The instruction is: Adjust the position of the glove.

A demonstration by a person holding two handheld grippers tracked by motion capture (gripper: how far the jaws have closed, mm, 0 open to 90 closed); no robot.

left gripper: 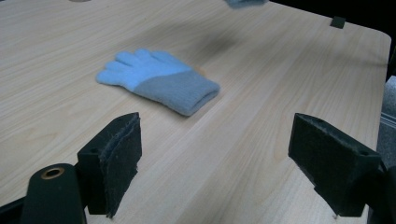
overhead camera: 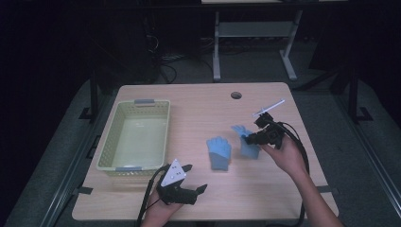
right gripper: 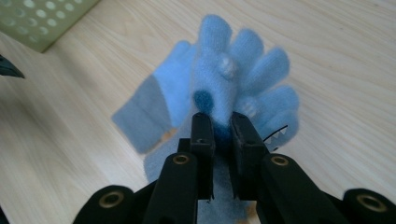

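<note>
Here, the right gripper (right gripper: 222,123) has its two black jaws pinched almost together on a fuzzy blue knitted glove with white and dark blue spots (right gripper: 233,74). The cloth is squeezed in the thin gap between the jaws, and the glove's fingers fan out just past their tips. In the high view this glove (overhead camera: 247,142) hangs from the right gripper (overhead camera: 250,138), partly lifted off the light wooden table (overhead camera: 203,104).

A second light blue knitted glove with a grey cuff (overhead camera: 219,152) lies flat on the table, just beside the held one and on the side toward the left gripper (overhead camera: 196,177). From the right gripper it shows behind and below the held glove, cuff (right gripper: 140,116) toward the tool.

The left gripper (left gripper: 215,154) is wide open and holds nothing. Its two black jaws stand far apart over bare wood. The flat glove (left gripper: 159,81) lies a little way in front of them, closer to the left jaw, fingers pointing away to the left.

A pale green plastic basket with holes in its walls (overhead camera: 108,146) sits on the far side of the left gripper, well apart from the gloves.
</note>
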